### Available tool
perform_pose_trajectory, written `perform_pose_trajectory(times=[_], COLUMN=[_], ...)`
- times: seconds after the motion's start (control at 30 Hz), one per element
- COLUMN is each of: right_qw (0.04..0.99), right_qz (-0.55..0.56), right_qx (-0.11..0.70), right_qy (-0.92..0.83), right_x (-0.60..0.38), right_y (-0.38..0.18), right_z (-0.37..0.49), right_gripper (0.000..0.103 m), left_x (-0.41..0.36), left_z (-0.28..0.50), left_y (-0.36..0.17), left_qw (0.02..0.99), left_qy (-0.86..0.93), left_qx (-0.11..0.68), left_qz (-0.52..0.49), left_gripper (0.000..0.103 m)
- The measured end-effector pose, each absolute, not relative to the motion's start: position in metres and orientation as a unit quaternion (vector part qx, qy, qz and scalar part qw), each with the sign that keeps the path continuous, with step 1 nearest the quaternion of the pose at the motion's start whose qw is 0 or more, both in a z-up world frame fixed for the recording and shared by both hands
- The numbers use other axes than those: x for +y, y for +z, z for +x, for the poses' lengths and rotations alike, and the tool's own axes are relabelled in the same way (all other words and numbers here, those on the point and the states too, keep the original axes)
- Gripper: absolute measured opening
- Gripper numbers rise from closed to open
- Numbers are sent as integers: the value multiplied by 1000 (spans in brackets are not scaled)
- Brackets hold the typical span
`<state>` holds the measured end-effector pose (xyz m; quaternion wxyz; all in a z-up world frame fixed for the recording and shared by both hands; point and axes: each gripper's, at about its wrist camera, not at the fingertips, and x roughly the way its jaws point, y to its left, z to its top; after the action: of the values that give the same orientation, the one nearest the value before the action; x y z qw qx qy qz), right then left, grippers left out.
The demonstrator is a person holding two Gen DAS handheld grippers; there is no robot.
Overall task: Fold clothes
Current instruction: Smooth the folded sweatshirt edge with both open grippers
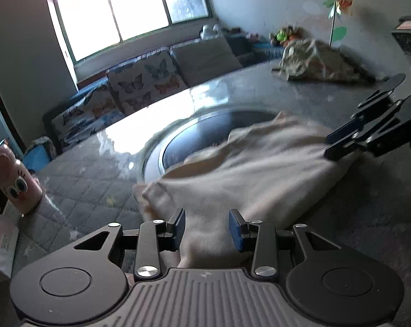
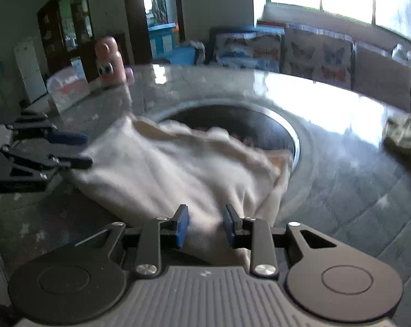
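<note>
blurred cream garment [image 1: 249,169], apparently pinched in both left tongs [image 1: 207,230] and right tongs [image 2: 205,224], near hem hidden

Landmark: round recess [image 1: 205,136] in table [image 1: 96,185]
Garment [image 1: 246,169]: partly over recess's near rim
Crumpled cloth [image 1: 314,60]: apparently beyond recess, well apart

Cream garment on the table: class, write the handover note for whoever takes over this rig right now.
Left tool: closed on a bunched edge of the cream garment.
Right tool: closed on the same garment's opposite edge.
Garment: crumpled on the table, its far part draped over the round recess.
Patterned cloth heap: at the far edge, apart from both tools.
Done: both edges gripped.
Left: spread it flat, fold it; probably the heap next.
</note>
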<state>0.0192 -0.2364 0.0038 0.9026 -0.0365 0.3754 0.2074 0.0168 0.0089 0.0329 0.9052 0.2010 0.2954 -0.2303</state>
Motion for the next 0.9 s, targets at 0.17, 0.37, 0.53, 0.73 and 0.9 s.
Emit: perform_pose_trajectory(times=[0.17,0.37,0.53,0.73,0.9], right_qw=[905,905,903,907,902], right_qz=[-23,-10,-21,-15,-16], right_qx=[372,375,382,370,384], right_qy=[207,202,195,200,198], right_x=[-242,-240,-241,-236,-233], right_y=[13,5,5,9,-3], right_z=[20,35,37,46,56], right_gripper=[27,27,27,27,27], left_x=[14,11,15,14,16], left_z=[23,29,33,45,53], left_y=[32,38,29,34,29], left_qw=[903,909,903,909,908], left_qy=[-230,-225,-229,-217,-214], left_qx=[310,300,321,318,324], left_qz=[188,180,173,158,159], left_gripper=[39,39,40,39,40])
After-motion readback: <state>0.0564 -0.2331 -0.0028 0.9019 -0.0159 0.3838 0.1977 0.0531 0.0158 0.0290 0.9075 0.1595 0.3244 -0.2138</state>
